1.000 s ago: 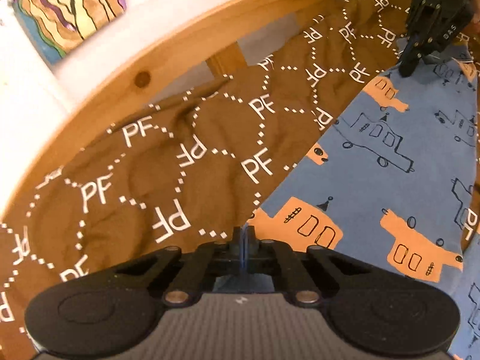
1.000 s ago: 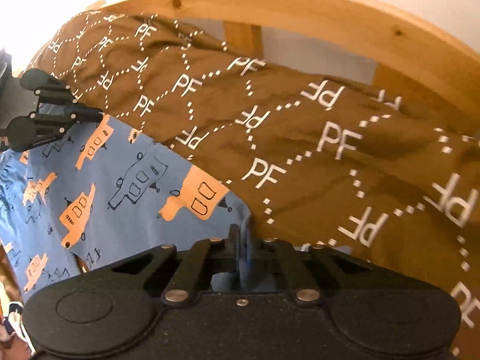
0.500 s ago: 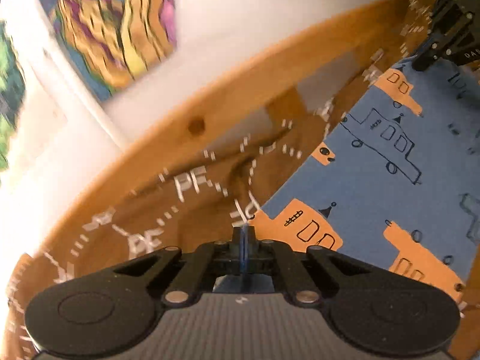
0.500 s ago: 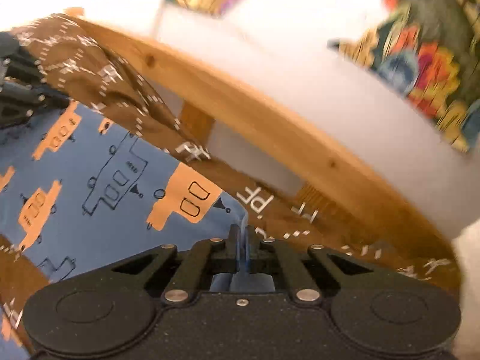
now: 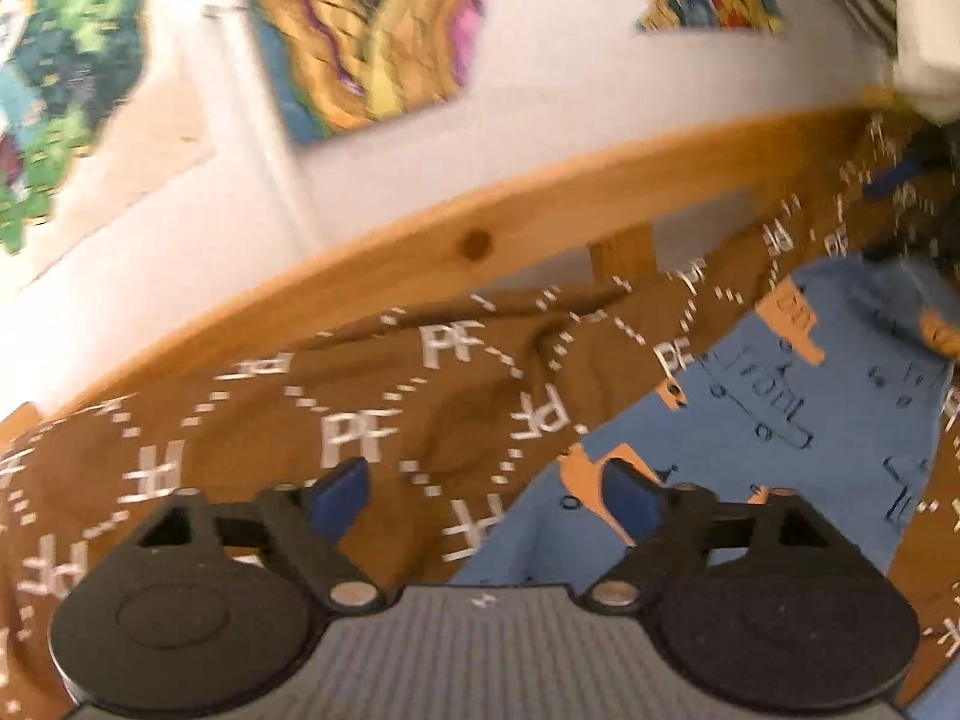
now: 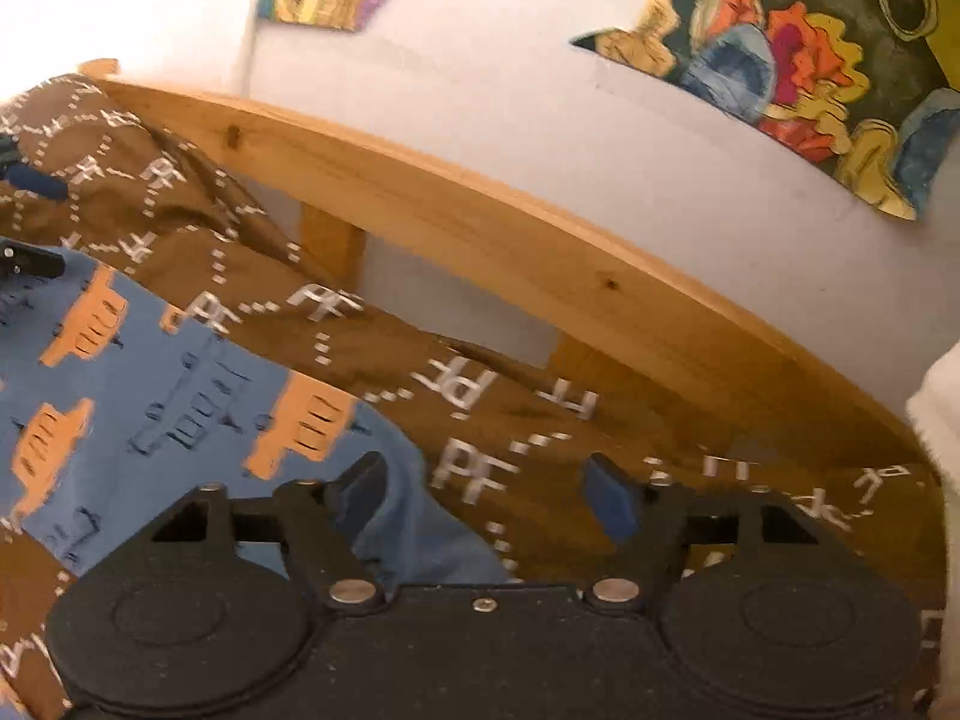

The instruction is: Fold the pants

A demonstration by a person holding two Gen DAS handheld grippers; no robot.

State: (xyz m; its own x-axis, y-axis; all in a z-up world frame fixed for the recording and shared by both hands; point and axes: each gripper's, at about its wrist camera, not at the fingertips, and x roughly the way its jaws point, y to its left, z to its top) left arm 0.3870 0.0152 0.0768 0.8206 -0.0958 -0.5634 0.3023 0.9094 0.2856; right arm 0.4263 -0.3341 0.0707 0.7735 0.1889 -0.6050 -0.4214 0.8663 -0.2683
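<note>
Both sets of jaws are opening at this moment, and nothing sits between the pads of either one. My left gripper (image 5: 483,495) hangs over the brown bedspread (image 5: 252,420), its right blue pad just above the near corner of the pants (image 5: 780,432). My right gripper (image 6: 486,495) hangs above the other near corner, where the blue cloth bunches into a soft roll under its left pad.

The pants (image 6: 150,384), blue with orange and outlined vehicles, lie on the bed: lower right in the left view, lower left in the right view. Their far edge runs straight across the bedspread toward the wooden bed rail (image 5: 540,210), which I read as a fold just laid down and released. The cloth looks mostly flat, so I judge at least one fold done. Whether another fold or some smoothing is left, I cannot say from here.

Much is hidden. Both gripper bodies cover the near part of the pants, and each frame cuts the garment off at its edge, so waistband, legs and layers cannot be counted. Blur smears both views. At the upper right of the left view my other gripper is only a dark smudge. Paintings (image 6: 810,60) hang on the white wall above.
</note>
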